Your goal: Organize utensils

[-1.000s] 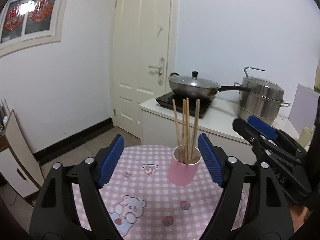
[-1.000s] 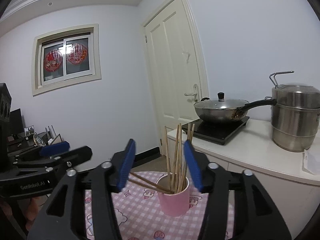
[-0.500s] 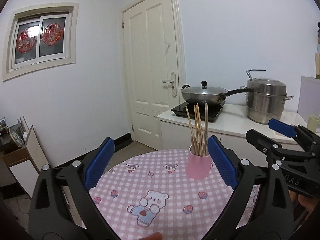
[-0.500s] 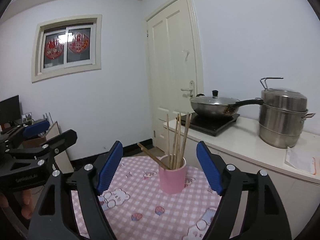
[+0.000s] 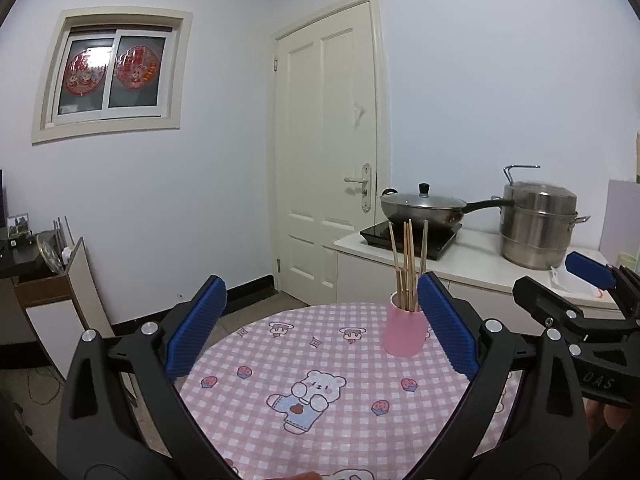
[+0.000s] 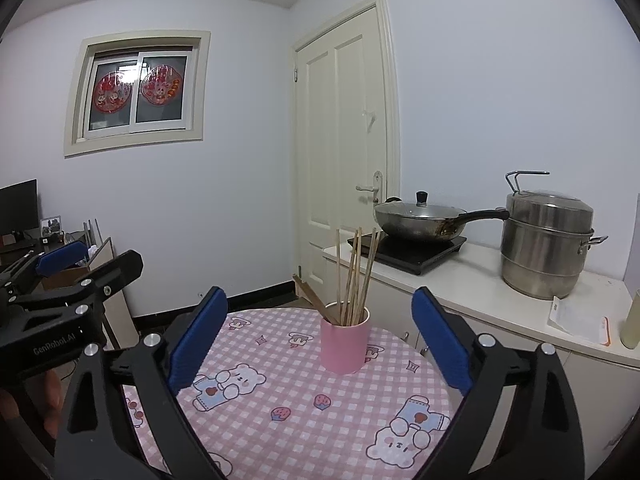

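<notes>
Both grippers, left gripper (image 5: pixel 322 330) and right gripper (image 6: pixel 318 338), had empty jaws, the right's still opening; pink cup (image 6: pixel 345 342) of upright chopsticks (image 6: pixel 354 276) stood ahead on the bench (image 6: pixel 280 420), nearer the right.

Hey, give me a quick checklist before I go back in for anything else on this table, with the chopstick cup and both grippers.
1. Pink cup upright on the checked tablecloth: ok.
2. Chopsticks all inside cup: ok, though one pair leans far left.
3. Left gripper empty: ok.
4. Right gripper empty, jaws opening: ok.
5. Loose utensils left on the tablecloth: none in view; near edge cannot tell.
</notes>
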Demonstrator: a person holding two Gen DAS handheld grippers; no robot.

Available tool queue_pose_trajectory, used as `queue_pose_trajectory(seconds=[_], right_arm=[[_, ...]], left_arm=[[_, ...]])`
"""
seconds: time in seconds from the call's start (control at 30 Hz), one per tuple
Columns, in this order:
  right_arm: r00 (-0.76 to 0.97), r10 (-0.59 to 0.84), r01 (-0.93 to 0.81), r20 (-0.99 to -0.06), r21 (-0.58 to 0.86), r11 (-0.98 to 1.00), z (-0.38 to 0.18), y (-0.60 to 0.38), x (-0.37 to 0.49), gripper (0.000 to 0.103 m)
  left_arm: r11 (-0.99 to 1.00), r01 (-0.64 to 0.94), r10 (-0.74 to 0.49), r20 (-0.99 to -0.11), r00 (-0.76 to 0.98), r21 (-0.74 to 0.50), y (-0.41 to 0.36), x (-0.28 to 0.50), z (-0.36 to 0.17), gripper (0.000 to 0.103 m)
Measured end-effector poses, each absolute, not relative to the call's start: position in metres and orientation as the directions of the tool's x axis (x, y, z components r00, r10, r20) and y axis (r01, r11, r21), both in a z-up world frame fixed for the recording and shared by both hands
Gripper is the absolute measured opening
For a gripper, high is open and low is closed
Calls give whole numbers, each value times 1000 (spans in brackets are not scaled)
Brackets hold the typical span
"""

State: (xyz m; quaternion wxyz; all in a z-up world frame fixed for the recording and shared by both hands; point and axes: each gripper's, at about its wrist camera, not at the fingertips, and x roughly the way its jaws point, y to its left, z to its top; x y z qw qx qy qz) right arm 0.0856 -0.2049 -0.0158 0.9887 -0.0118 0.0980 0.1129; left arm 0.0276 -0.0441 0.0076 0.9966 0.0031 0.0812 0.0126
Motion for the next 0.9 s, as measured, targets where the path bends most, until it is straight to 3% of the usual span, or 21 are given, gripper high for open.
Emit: queue_pose_trajectory(seconds=[0.9], right_arm=[[971, 206, -213, -123, -46, 976, -10, -187, 58, 95]], left_arm=[[1000, 0, -1, -111, 994, -4, -29, 3, 11, 96]])
